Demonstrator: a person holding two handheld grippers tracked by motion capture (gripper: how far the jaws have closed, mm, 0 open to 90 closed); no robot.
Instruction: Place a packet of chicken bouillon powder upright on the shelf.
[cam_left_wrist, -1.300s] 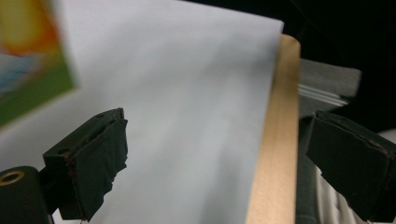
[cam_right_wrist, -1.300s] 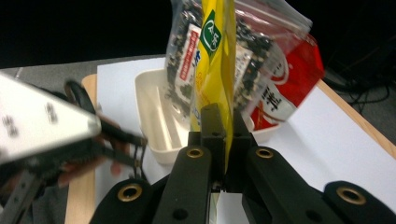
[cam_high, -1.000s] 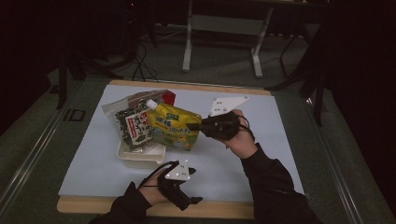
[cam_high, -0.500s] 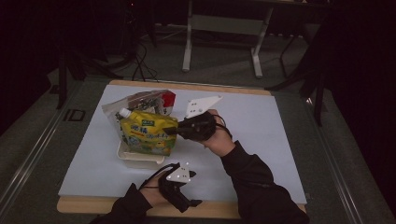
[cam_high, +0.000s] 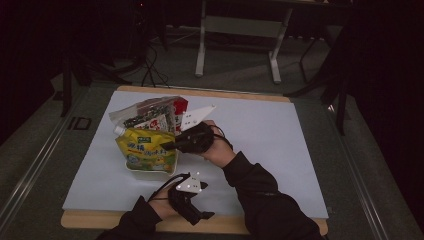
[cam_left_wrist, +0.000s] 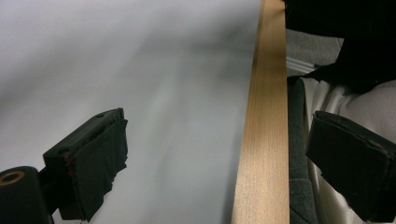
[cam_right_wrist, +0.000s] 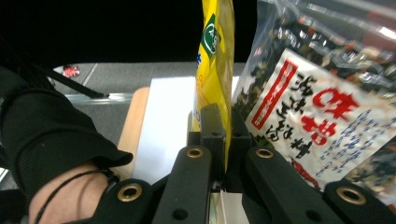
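- High view, from the left: a white tray (cam_high: 134, 167) sits on the left half of the pale mat (cam_high: 270, 135), with one yellow pouch (cam_high: 146, 149) standing in it.
- The pouch stands nearly upright with its long axis up and down, its white spout cap (cam_high: 118, 130) at the top left corner, its printed face toward the person.
- Just behind the pouch one dark seaweed bag (cam_high: 150, 118) leans, and one red-and-white pack (cam_high: 179, 108) stands at that bag's right.
- The right gripper (cam_high: 170, 145) pinches the pouch's right edge; in the right gripper view its jaws are closed tight on the yellow film (cam_right_wrist: 215, 70), and the seaweed bag (cam_right_wrist: 322, 116) stands just to the right.
- The left gripper (cam_high: 207, 216) lies near the table's (cam_high: 115, 220) front edge, well apart from the tray; in the left gripper view its jaws stand wide with nothing between them, over the mat (cam_left_wrist: 140, 70) and the wooden edge (cam_left_wrist: 264, 140).
- Count: one pouch, one bag, one pack, one tray, two grippers.
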